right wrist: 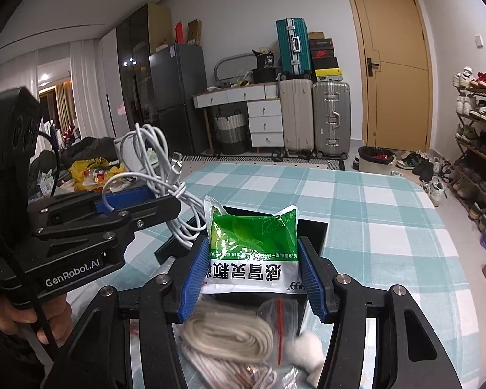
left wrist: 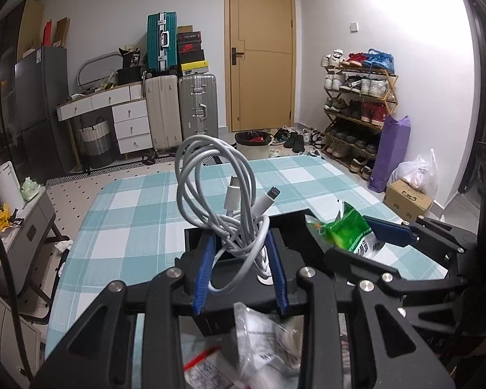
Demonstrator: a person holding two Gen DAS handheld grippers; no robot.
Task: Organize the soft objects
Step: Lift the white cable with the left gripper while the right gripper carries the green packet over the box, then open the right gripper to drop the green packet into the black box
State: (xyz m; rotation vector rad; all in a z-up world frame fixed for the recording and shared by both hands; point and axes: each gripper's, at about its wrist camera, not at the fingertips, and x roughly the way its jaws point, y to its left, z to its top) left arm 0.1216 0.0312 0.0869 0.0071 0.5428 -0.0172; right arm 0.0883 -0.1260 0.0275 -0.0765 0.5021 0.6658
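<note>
White coiled cable (left wrist: 223, 201) clamped in left gripper (left wrist: 239, 269) marked "GenRobot.AI", green "999" sachet (right wrist: 252, 249) pinched by right gripper (right wrist: 252, 278)

Bright glare right (fisheye-warped edges)

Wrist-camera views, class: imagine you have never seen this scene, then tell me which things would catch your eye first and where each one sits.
The coiled white cable stands out first, clamped in the left gripper above the black tray. Next comes the green and white sachet, pinched in the right gripper over the same tray. Both hang over the teal checked tablecloth.
</note>
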